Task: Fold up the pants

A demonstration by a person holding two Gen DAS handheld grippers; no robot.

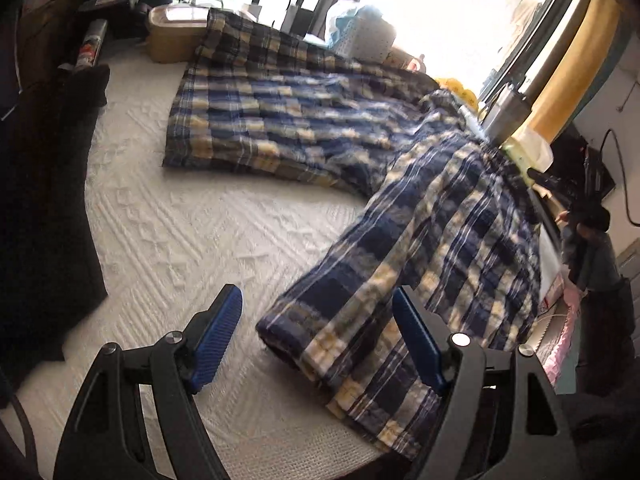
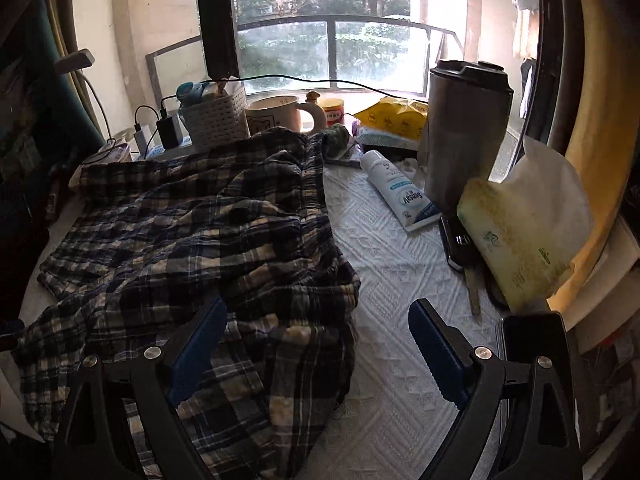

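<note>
1. Your plaid pajama pants lie spread on the white quilted table cover.
2. Left gripper and right gripper both gape wide, holding nothing.
3. The fabric looks light, limp and wrinkle-prone; pinch the leg hem and the waistband.

We see open white textured cover left of the plaid pants in the left wrist view: free lane for the left gripper, jaws wide, nothing between them. A dark garment bounds that lane on the left. Far end is blocked by a tan box and a white perforated basket.

Right wrist view: a bare cover strip runs right of the pants, ahead of the right gripper, jaws apart and empty. On its right stand a steel tumbler, a lying white tube, a tissue pack and a black device. A mug, a basket and chargers crowd the sill behind.
</note>
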